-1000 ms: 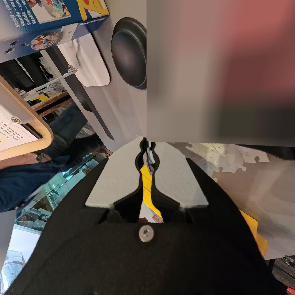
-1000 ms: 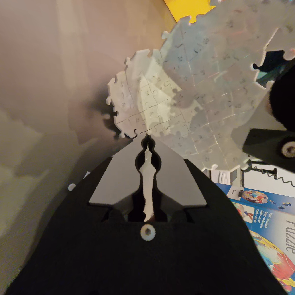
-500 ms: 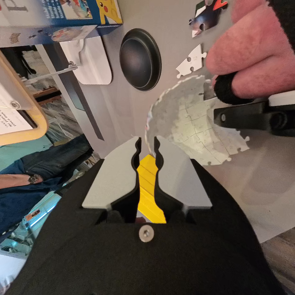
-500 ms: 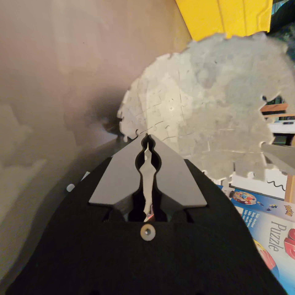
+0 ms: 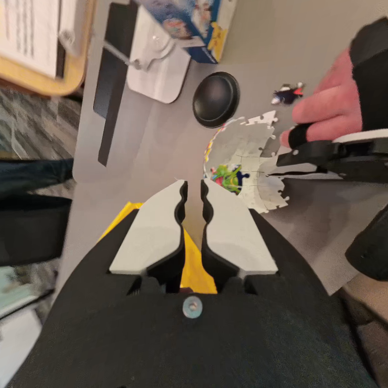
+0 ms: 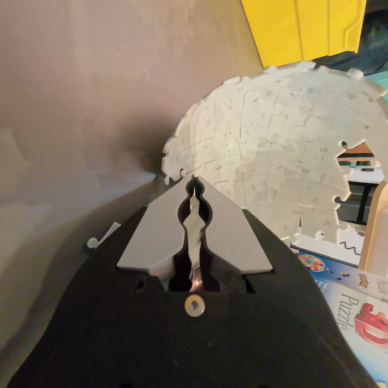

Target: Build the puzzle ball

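- left tongs (image 5: 194, 184) are released, a clear gap between the two grey fingers, nothing in them, hanging over the grey counter (image 5: 147, 147)
- right tongs (image 6: 194, 178) are clenched on the jagged edge of the half-built puzzle ball (image 6: 273, 151); a strip of white puzzle runs down between the fingers
- in the left wrist view the puzzle ball (image 5: 258, 168) sits at about 2 o'clock from the left tongs, hollow side open to the camera, with some green and colourful print showing inside
- the right tongs come in from 3 o'clock there, with a person's hand (image 5: 327, 113) on the handle
- black dome-shaped stand (image 5: 216, 102) at 12 o'clock, just beyond the ball
- one loose dark puzzle piece (image 5: 287, 96) at about 1 o'clock on the counter
- blue puzzle box (image 5: 199, 37) far up at 12, yellow bin (image 5: 193, 262) right under the left tongs
- right wrist view: box (image 6: 346, 315) at 4 o'clock, yellow bin (image 6: 304, 27) at 1
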Tool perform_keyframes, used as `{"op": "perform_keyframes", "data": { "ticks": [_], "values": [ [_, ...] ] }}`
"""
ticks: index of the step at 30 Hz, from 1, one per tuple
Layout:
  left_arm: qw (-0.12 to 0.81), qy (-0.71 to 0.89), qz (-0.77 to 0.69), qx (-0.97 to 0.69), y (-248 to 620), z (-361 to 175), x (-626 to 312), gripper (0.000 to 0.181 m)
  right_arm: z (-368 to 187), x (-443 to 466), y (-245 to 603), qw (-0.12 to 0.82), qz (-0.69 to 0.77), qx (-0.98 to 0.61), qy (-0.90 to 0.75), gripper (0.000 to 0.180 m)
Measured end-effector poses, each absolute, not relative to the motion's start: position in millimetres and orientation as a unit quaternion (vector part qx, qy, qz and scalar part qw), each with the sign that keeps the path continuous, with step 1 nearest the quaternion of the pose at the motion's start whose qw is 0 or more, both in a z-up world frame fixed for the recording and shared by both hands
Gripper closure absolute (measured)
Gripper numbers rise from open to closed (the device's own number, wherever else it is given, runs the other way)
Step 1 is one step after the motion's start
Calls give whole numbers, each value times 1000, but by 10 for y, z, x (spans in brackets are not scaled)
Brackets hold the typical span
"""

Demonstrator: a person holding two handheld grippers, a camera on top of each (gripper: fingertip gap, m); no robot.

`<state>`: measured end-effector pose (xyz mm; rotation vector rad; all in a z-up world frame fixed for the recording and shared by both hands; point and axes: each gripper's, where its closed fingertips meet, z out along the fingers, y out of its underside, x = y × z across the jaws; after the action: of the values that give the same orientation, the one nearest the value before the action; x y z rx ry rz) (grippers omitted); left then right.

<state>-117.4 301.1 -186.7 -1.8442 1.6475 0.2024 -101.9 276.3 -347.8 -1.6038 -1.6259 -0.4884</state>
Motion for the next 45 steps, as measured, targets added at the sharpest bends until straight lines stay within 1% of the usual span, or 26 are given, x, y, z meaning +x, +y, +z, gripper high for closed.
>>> {"op": "perform_keyframes", "data": {
  "ticks": [1, 6, 9, 13, 17, 23, 34, 39, 45],
  "values": [
    [339, 597, 61, -724, 3036, -1868, -1273, 172, -3478, -1018, 2763, 391, -196, -630, -642, 180],
    [403, 441, 11, -802, 3173, -1997, -1750, 177, -3477, -1015, 2763, 384, -215, -612, -657, 180],
    [385, 380, -30, -841, 3162, -2296, -1878, 180, -3477, -1013, 2763, 376, -227, -602, -666, 180],
    [368, 355, -73, -857, 3106, -2651, -1814, 181, -3478, -1012, 2760, 366, -241, -587, -681, 180],
    [360, 326, -120, -866, 3094, -2882, -1736, 181, -3478, -1011, 2752, 358, -250, -576, -691, 180],
    [374, 290, -187, -861, 3085, -2910, -1614, 181, -3482, -1015, 2748, 343, -255, -560, -710, 180],
    [371, 260, -216, -865, 3032, -3061, -1609, 181, -3486, -1034, 2737, 307, -291, -522, -741, 180],
    [372, 249, -225, -866, 3054, -3074, -1634, 181, -3485, -1036, 2732, 314, -238, -557, -731, 180],
    [377, 245, -233, -862, 3064, -3071, -1650, 181, -3465, -1040, 2704, 320, -210, -583, -717, 180]
  ]
}}
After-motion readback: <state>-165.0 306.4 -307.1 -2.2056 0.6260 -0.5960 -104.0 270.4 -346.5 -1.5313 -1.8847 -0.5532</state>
